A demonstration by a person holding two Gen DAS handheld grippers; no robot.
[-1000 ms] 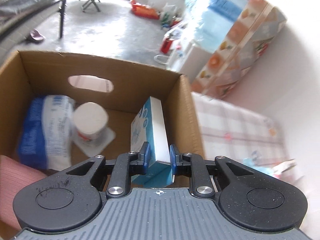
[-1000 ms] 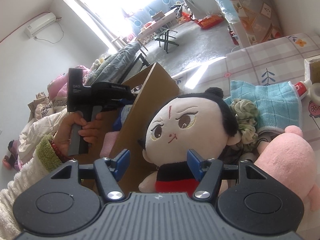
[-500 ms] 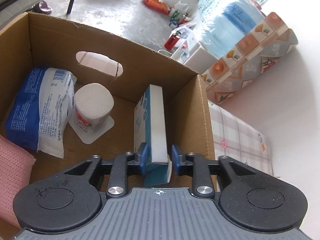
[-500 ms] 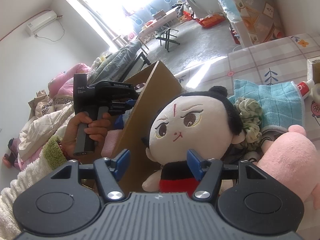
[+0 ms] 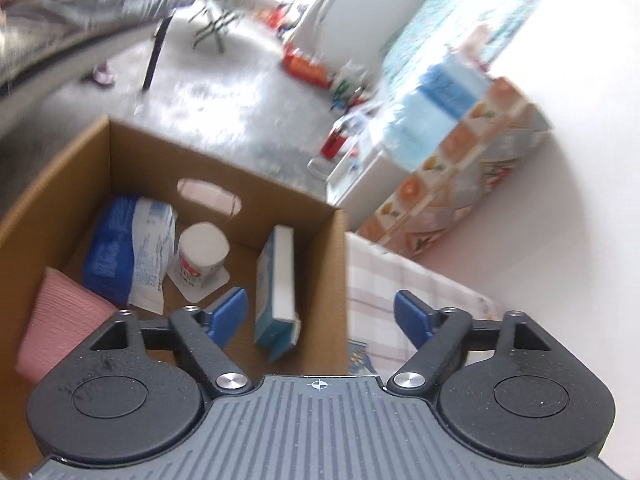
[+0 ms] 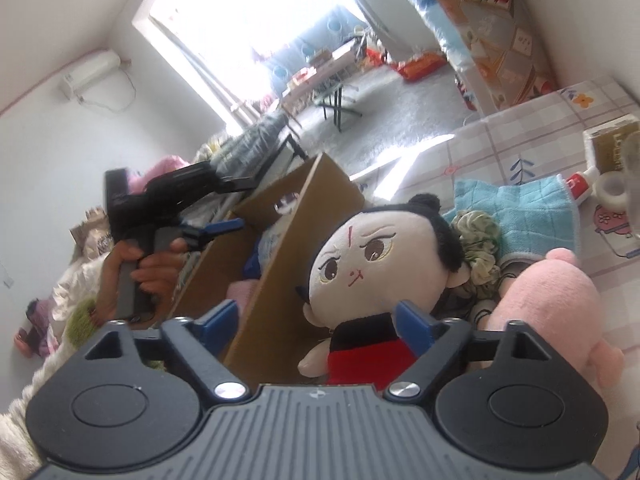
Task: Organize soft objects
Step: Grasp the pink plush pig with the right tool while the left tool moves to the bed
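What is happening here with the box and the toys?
A person is sorting soft things into a cardboard box. The left gripper has just opened and let go of the blue-and-white pack, which now stands in the box beside a paper roll and a blue bag. The right gripper has also just opened wide, its jaws on either side of the black-haired doll, not yet gripping it.

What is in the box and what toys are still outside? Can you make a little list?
box: cardboard box, open top
inside: blue-white packet, paper roll, blue-white sponge, pink cloth
outside: doll, pink plush, blue towel
left gripper: jaws just opened, sponge let go
right gripper: jaws just opened wider, around doll, not gripping
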